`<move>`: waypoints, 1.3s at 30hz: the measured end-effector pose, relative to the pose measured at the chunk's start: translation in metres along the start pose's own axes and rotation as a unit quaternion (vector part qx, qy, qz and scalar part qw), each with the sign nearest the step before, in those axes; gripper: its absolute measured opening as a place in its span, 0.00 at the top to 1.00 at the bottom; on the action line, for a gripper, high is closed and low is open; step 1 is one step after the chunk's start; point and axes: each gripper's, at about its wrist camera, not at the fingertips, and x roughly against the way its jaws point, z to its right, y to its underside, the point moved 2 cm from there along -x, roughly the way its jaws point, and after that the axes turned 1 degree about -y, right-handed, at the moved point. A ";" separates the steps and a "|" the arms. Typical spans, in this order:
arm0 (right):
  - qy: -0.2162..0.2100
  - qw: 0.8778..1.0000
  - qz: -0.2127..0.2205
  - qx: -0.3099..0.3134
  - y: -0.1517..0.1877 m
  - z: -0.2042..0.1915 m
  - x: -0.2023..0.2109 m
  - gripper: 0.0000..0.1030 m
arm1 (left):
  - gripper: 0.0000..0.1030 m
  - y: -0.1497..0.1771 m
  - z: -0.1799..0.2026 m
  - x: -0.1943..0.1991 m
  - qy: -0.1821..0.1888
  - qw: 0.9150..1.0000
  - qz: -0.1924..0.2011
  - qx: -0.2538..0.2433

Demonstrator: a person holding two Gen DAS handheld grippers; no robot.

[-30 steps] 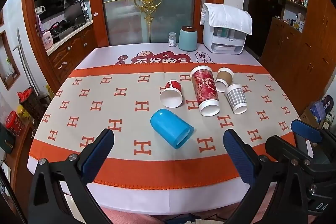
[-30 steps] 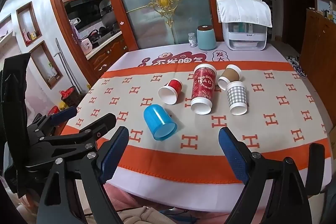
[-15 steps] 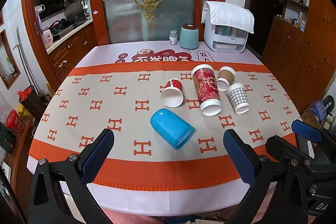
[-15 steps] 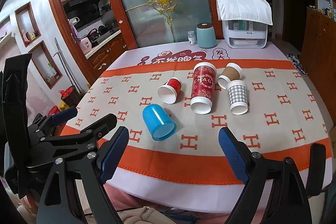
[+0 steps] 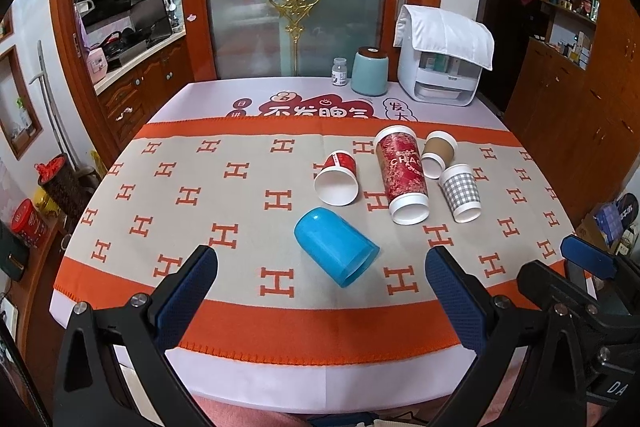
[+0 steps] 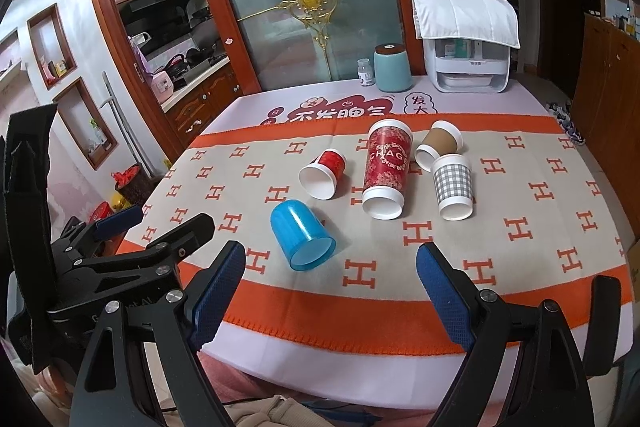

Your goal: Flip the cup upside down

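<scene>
Blue cup [image 5: 335, 251] on its side on the table [image 5: 120, 227], near centre, mouth toward the near right; bare cloth all round it, nothing touching.

Farther off, a cluster of four paper cups, all lying down: small red cup [image 5: 337, 178] with its white mouth facing near; tall red cup [image 5: 403, 174] just right of it; brown cup [image 5: 438, 154] and checked cup [image 5: 460, 191] at the right end, these two close enough that contact cannot be judged.

Far edge: small white bottle [image 5: 339, 71], teal canister [image 5: 369, 71], white appliance [image 5: 439, 75] under a white cloth cover (contents behind its front panel unreadable).

Left tongs [image 5: 320, 287] spread wide, holding nothing, hanging over the near table edge, short of the blue cup. Right tongs [image 6: 330, 283] likewise wide apart and unloaded, just right of the left pair.

Print at the far end of the tablecloth is partly hidden by the orange-bordered runner. Near table edge cut off by the tong frames.
</scene>
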 end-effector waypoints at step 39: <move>0.004 1.000 -0.023 0.007 -0.014 0.005 -0.027 0.14 | 0.00 -0.012 -0.025 -0.025 -0.016 0.999 -0.026 0.019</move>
